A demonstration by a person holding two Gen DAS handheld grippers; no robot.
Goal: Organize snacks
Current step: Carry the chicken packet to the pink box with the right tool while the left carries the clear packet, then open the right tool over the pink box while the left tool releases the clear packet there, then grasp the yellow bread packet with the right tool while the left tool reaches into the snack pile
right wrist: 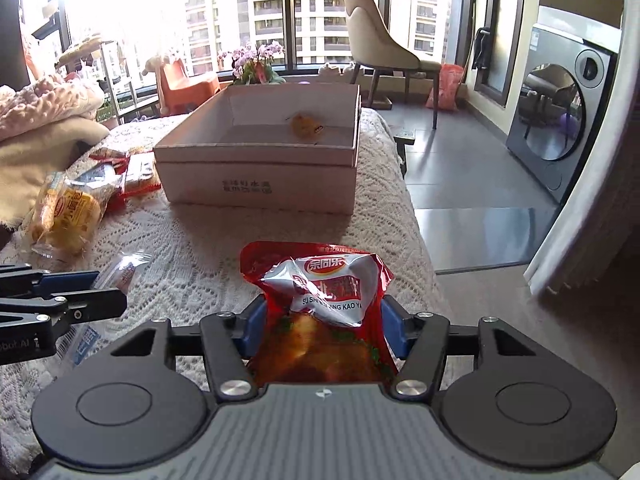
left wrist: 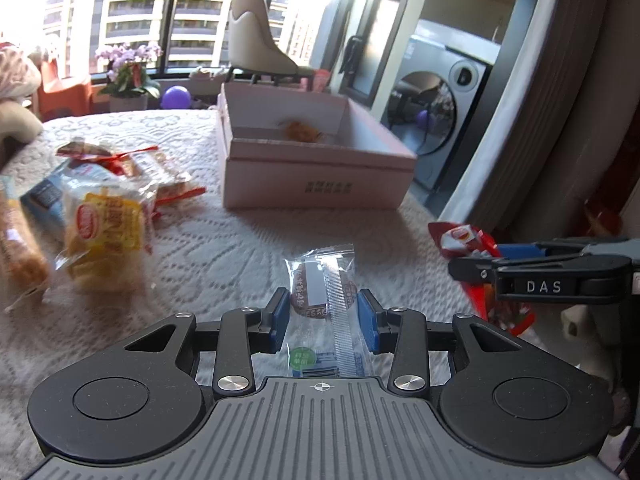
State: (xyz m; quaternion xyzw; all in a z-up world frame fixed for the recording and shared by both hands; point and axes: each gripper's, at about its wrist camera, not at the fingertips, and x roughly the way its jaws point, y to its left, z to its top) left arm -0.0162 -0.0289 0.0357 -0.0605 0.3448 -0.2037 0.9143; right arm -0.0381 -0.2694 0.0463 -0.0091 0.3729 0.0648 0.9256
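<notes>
Open box [right wrist: 256, 184] behind, snack pile [right wrist: 72, 208] left, one pastry [right wrist: 304, 124] inside.

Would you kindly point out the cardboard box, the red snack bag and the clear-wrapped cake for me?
cardboard box [right wrist: 256, 184]: right wrist view, front wall.
red snack bag [right wrist: 324, 280]: right wrist view, silver label on its upper part.
clear-wrapped cake [left wrist: 308, 292]: left wrist view, brown cake inside the wrapper.

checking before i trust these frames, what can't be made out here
- Snack in the pink box: both views, too small and glared to identify.
- Snack pile: left wrist view, blurred; the left edge cuts it.
- Red pouch, lower end: right wrist view, hidden behind the right gripper.
- Clear packet, print: left wrist view, too small.
</notes>
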